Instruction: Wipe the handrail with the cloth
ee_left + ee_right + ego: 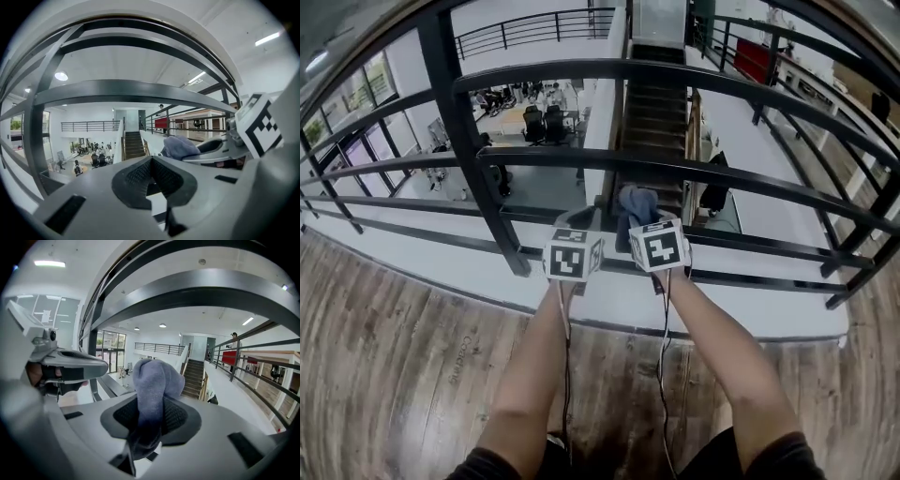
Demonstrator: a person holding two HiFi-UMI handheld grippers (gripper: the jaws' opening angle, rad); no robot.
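A black metal handrail (724, 90) with several horizontal bars runs across the head view. My right gripper (649, 225) is shut on a blue-grey cloth (636, 206), which bunches up above the jaws just in front of the lower bars. The right gripper view shows the cloth (156, 380) pinched between the pads, under a thick rail (211, 289). Close beside it on the left, my left gripper (581, 225) is shut with nothing in it. In the left gripper view its pads (136, 178) meet below a rail (131, 91), with the cloth (180, 146) off to the right.
A black upright post (469, 141) stands left of the grippers. Beyond the railing is a drop to a lower floor with a staircase (654, 122) and desks with people (534, 108). I stand on a wooden plank floor (394, 366).
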